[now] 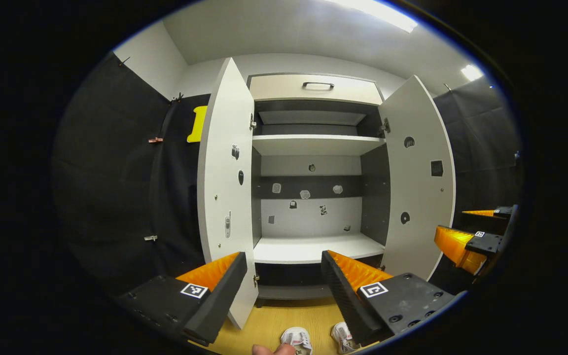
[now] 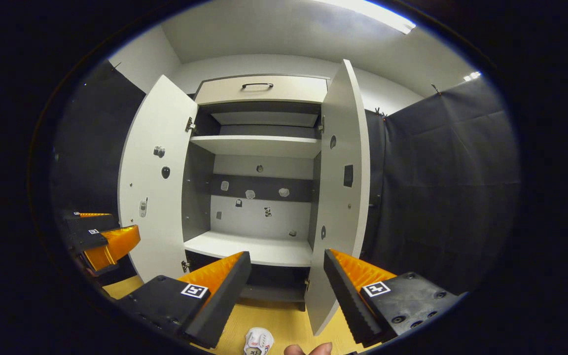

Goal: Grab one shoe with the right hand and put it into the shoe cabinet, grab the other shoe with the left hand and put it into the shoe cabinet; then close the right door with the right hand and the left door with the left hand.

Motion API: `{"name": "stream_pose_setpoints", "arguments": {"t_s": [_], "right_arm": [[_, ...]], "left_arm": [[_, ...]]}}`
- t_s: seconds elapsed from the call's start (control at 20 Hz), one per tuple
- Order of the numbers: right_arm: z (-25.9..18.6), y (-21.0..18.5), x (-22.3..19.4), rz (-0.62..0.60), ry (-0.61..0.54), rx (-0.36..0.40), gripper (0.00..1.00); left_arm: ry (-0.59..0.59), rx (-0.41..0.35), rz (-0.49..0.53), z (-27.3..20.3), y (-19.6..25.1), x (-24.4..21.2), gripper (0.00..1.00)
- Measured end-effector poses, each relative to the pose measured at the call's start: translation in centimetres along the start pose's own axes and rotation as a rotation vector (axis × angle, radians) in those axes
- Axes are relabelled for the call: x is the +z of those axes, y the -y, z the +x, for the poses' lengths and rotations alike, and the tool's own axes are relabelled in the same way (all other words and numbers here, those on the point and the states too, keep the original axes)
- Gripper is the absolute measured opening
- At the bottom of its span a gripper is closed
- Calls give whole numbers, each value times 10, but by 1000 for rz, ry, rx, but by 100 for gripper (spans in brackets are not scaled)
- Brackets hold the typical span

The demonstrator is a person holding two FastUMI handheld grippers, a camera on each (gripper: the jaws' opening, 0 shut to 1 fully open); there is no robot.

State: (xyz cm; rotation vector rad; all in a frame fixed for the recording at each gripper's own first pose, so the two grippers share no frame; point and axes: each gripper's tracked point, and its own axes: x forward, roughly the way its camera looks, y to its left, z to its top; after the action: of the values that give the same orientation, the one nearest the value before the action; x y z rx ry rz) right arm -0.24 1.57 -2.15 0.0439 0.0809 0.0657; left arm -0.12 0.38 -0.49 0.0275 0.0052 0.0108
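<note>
Both shoes lie on the wooden floor below, near the cabinet (image 1: 313, 246): one shoe (image 2: 258, 341) lies under the right gripper (image 2: 286, 291), jaws wide, empty; left gripper (image 1: 284, 291) likewise open, empty

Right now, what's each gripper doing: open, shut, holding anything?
Left gripper: open, holding nothing, facing the open cabinet.
Right gripper: open, holding nothing.
</note>
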Motion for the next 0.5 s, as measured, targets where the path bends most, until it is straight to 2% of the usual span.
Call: {"name": "stream_pose_setpoints", "arguments": {"t_s": [0.25, 0.5], "right_arm": [[-2, -23, -50, 14, -134, 68, 97], [-17, -51, -136, 50, -349, 155, 98]], "left_arm": [[-2, 21, 17, -2, -10, -8, 95], [-16, 41, 7, -4, -20, -20, 96]]}}
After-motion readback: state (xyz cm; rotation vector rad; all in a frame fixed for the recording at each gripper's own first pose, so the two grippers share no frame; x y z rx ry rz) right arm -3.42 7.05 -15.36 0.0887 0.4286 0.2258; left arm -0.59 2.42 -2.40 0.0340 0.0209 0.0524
